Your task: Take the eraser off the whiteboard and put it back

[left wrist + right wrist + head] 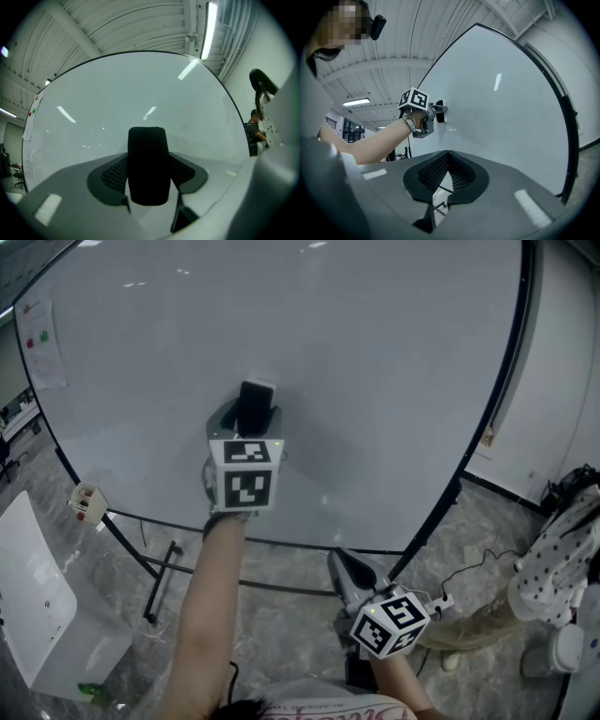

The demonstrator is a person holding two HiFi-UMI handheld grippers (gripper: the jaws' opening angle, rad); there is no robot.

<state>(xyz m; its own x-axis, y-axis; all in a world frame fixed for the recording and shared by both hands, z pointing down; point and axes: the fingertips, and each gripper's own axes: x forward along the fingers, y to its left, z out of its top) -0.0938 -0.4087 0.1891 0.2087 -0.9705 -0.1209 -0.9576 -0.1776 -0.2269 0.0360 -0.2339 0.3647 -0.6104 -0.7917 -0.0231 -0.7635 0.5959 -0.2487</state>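
Black eraser [147, 164] in jaws of left gripper [253, 413], at whiteboard [375, 381].

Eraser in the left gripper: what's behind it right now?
Behind the eraser is the whiteboard, bare all around it. The patch directly behind the eraser is covered, so any marks there cannot be seen.

I'm working under cool, even, rather dim light: a ceiling tube [208, 28] burns white in the left gripper view, and pale streaks of its glare lie across the whiteboard [375, 381], mostly toward the top edge. Shadows are faint and soft. Both gripper views bulge at the rim and fall to black corners, bowing the board's frame. Whatever sits closest to the lens is blurred, and the eraser [148, 164] is a featureless black block.
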